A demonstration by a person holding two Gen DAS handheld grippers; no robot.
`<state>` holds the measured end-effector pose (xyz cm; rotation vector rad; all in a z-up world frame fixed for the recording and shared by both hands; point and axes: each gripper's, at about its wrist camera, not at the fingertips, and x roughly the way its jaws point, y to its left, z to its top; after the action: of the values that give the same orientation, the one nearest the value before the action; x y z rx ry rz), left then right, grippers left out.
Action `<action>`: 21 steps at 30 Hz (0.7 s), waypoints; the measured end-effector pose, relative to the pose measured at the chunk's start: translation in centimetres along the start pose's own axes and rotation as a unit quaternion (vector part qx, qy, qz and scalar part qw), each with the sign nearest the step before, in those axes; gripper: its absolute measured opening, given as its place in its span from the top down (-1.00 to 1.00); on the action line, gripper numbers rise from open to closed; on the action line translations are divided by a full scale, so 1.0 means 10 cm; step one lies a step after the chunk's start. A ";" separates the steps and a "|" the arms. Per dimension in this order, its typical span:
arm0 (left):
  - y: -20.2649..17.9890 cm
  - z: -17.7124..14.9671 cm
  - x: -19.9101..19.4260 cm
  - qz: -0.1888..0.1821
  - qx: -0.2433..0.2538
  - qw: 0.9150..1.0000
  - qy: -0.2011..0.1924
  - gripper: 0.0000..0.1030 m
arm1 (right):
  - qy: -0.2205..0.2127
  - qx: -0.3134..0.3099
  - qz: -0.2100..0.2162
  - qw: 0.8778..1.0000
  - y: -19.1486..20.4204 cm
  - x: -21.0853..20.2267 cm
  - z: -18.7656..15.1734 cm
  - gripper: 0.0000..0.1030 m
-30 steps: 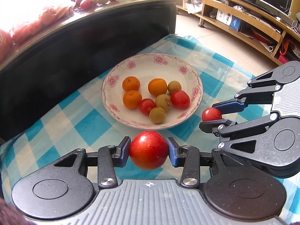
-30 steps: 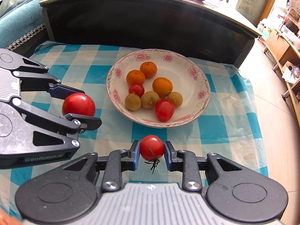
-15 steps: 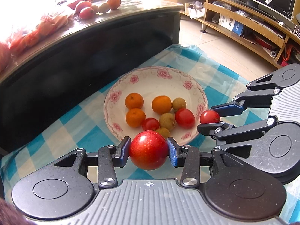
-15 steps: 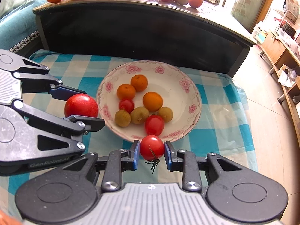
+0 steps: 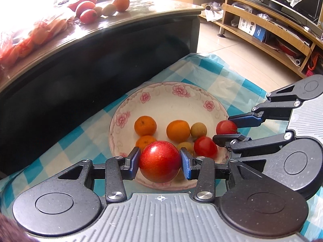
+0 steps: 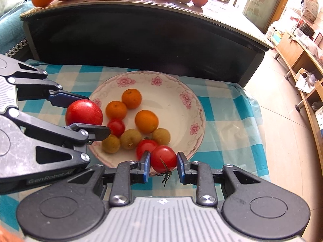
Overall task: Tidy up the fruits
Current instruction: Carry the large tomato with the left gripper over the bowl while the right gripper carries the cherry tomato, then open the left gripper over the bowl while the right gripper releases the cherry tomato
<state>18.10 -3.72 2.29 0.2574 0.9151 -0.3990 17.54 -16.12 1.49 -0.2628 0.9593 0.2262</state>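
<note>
The left hand-held gripper [image 5: 160, 161] clamps a large red fruit [image 5: 160, 161] between its blue pads, above the near rim of the flowered plate [image 5: 171, 94]. To its right, the right hand-held gripper [image 6: 163, 162] grips a small red tomato [image 6: 163, 158], stem hanging down, also above the near rim. Just ahead of both, oranges, brownish fruits and tomatoes lie in the plate on the checked cloth [image 6: 228, 109].

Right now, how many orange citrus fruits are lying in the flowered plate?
3, all in the plate: one at the back, one just left of it, one nearer the middle. None seems hidden in the right wrist view.
</note>
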 end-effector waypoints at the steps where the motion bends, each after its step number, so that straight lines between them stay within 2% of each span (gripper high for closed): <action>1: 0.00 0.02 0.02 0.000 0.000 1.000 0.000 0.03 | 0.001 0.001 -0.001 1.000 -0.01 0.02 0.01 0.39; 21: 0.15 0.13 0.32 0.009 -0.019 1.000 0.013 0.05 | 0.006 0.008 0.004 1.000 -0.12 0.34 0.19 0.39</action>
<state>21.46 -3.60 0.58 0.2361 0.9450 -0.3614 21.21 -16.39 -0.13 -0.2472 0.9738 0.2240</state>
